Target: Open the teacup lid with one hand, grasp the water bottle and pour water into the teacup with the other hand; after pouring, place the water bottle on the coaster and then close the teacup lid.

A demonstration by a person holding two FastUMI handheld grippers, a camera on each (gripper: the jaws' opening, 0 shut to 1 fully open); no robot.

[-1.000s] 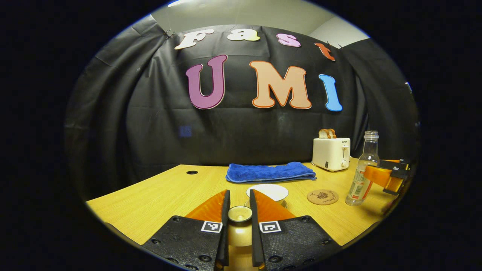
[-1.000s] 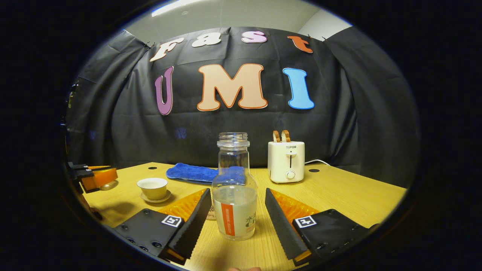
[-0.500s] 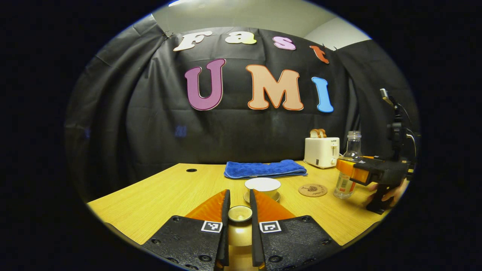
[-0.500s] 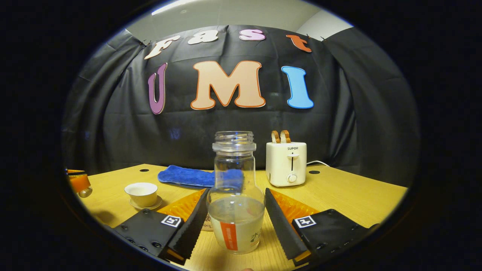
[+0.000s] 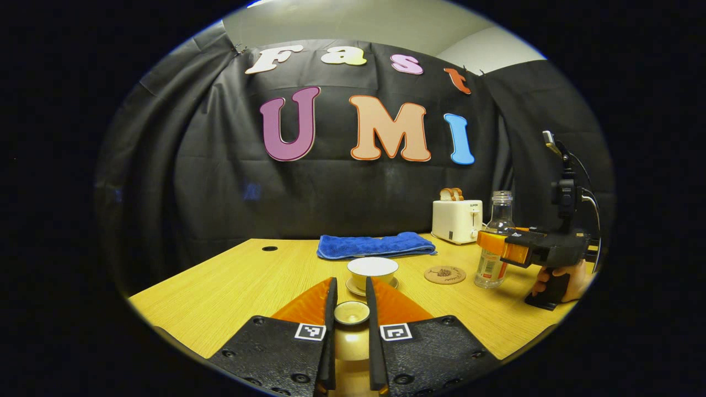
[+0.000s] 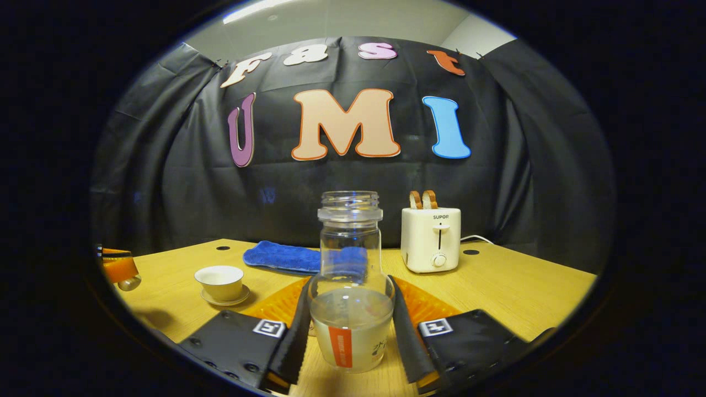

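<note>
The white teacup (image 5: 372,269) stands uncovered on its saucer mid-table, also seen as the teacup (image 6: 220,278) in the right gripper view. My left gripper (image 5: 351,285) is shut on the knob of the teacup lid (image 5: 352,312), held above the table short of the cup. The clear water bottle (image 6: 350,309), about a third full and capless, stands upright on the table. My right gripper (image 6: 351,288) is shut on its lower body, both fingers pressing its sides. From the left gripper view the bottle (image 5: 492,245) stands just right of the round coaster (image 5: 444,274).
A folded blue towel (image 5: 375,245) lies behind the cup, and a white toaster (image 6: 433,240) with toast stands at the back right. A hand (image 5: 562,275) holds the right gripper's handle. The left gripper (image 6: 118,269) hangs at the table's left edge.
My right gripper's fingers have come together from open onto the bottle's sides. My left gripper has drawn back from the cup with the lid in it.
</note>
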